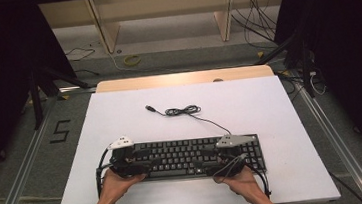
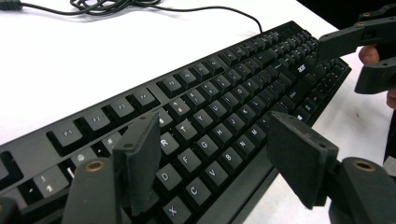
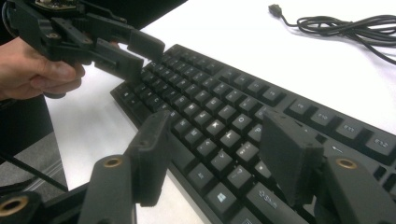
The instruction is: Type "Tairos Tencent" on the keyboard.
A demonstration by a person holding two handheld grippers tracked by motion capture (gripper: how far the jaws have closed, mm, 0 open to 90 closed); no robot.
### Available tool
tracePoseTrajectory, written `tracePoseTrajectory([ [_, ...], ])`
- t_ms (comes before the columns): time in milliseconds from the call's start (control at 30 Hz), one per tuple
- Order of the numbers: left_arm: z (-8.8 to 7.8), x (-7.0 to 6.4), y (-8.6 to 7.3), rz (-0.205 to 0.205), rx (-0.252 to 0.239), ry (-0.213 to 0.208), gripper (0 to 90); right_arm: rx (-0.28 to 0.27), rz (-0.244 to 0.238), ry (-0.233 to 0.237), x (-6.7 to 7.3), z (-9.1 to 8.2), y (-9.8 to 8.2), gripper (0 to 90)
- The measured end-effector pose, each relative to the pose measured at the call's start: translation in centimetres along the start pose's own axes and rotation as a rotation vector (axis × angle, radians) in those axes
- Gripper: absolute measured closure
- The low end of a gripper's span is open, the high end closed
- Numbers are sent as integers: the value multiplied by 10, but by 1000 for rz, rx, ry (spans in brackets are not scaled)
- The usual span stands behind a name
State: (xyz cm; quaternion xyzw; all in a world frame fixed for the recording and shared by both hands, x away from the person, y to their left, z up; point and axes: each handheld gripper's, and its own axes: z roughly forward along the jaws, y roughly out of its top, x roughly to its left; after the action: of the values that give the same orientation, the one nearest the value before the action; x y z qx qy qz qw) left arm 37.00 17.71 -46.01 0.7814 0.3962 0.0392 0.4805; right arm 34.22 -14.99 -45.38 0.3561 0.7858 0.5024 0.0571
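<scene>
Behind keyboard [image 1: 201, 154]: coiled cable [image 1: 182, 111] on white tabletop [image 1: 249, 100].

Matt black plastic keyboard [image 1: 201, 155] on smooth white tabletop [image 1: 249, 100].

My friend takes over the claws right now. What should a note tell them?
Left claw: open, over the keyboard's left end, nothing held.
Right claw: open, over its right end, nothing held.
Keyboard: flat near the table's front edge; its cable lies loose behind, plug unconnected.
Done: both claws in place at the ends.
Left: probably close on both ends, then move the keyboard.
</scene>
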Motion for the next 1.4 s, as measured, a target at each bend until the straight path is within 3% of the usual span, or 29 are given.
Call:
tracePoseTrajectory([
  [333,11,4,10,-1,26,-3,447,-5,-4,-15,-2,-9,-6,391],
  [500,19,6,13,0,54,2,553,-16,-9,-27,-2,-13,-9,387],
  [733,32,1,16,35,105,12,716,-26,-8,-35,-2,-19,-12,386],
  [1000,37,3,14,47,148,49,857,-31,-13,-39,-1,-22,-15,380],
  [1400,44,5,14,63,177,71,891,-30,-11,-40,0,-25,-18,376],
])
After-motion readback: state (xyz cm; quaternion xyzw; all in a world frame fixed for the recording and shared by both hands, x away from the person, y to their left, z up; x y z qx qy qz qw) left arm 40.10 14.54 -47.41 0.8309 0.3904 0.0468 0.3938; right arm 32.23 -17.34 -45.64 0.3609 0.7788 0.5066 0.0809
